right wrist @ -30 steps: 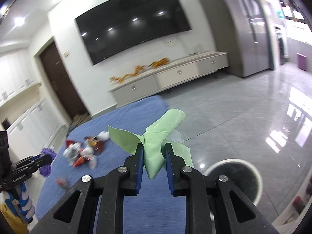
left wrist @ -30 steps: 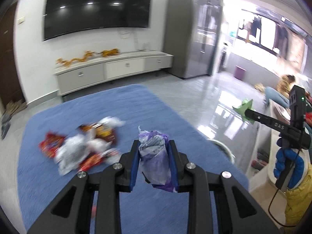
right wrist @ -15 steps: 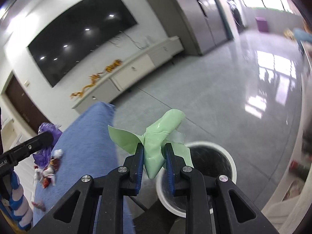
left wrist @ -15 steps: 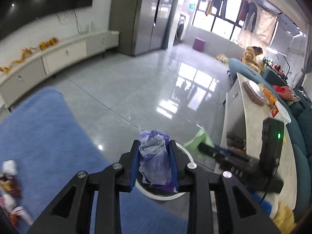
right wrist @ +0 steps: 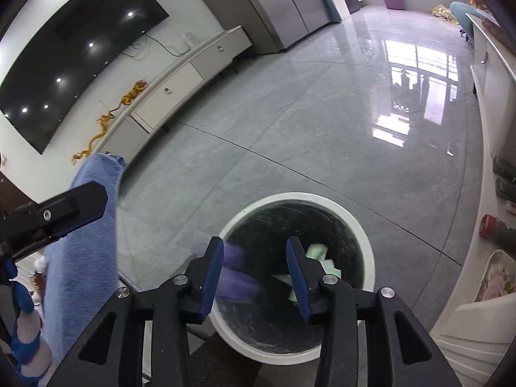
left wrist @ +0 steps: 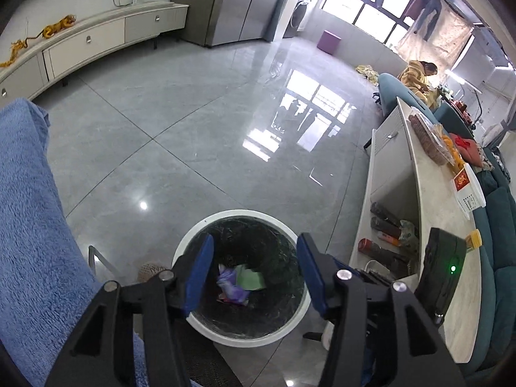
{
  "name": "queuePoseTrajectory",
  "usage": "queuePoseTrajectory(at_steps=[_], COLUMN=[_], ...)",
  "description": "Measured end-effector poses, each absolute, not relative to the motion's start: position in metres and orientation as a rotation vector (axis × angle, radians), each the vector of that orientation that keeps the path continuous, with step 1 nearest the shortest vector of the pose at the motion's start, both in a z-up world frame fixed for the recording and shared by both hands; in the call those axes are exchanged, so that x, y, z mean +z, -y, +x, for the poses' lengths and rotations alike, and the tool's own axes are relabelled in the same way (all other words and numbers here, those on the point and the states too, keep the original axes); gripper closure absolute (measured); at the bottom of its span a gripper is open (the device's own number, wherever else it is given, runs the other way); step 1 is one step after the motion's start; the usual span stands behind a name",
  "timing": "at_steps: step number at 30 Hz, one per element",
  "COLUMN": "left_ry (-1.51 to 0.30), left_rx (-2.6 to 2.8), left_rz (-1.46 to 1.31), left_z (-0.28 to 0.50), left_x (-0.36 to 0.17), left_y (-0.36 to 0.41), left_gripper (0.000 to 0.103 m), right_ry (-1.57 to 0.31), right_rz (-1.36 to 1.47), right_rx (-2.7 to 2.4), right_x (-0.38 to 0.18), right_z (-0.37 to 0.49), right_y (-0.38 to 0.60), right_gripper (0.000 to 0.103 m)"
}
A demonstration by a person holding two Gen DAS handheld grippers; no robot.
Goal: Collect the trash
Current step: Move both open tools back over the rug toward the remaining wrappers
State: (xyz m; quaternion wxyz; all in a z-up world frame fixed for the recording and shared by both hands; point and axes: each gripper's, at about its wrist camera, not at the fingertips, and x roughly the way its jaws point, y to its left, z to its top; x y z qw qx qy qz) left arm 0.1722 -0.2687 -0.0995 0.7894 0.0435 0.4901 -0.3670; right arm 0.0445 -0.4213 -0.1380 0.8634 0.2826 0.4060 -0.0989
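Note:
A round white bin with a black liner stands on the grey floor, seen from above in both wrist views. My left gripper hangs over it, jaws opening, nothing between the pads. A purple wrapper and a green wrapper lie inside the bin. My right gripper is also above the bin, jaws opening and nothing gripped; the purple wrapper shows blurred below it, the green wrapper beside its right pad. The left gripper's finger shows at the left of the right wrist view.
A blue cloth-covered table edges the bin on the left. A white counter with bottles and boxes runs along the right. A TV cabinet lines the far wall, and a person sits far back by the window.
Both grippers swung from the blue table over to the bin and tilted down. Both opened; the purple and green wrappers left the pads and dropped into the bin.

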Motion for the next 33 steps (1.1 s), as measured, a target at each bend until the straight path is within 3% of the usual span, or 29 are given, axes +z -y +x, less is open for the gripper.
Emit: queuePoseTrajectory(at_steps=[7, 10, 21, 33], left_ry=[-0.992, -0.938, -0.746, -0.621], left_rx=[-0.737, -0.694, -0.509, -0.411], left_rz=[0.081, 0.056, -0.017, -0.029], left_z=[0.162, 0.156, 0.128, 0.082], left_x=[-0.085, -0.073, -0.024, 0.028], left_y=[0.25, 0.233, 0.149, 0.072], left_gripper=[0.051, 0.051, 0.051, 0.047], right_ry=[-0.835, -0.813, -0.699, -0.597], right_rz=[0.573, 0.549, 0.422, 0.288], right_rx=[-0.248, -0.248, -0.251, -0.187], right_x=[-0.127, -0.115, -0.043, 0.016], right_z=[0.035, 0.03, 0.006, -0.018], right_y=[0.419, 0.415, 0.38, 0.321], right_gripper=[0.064, 0.058, 0.047, 0.042])
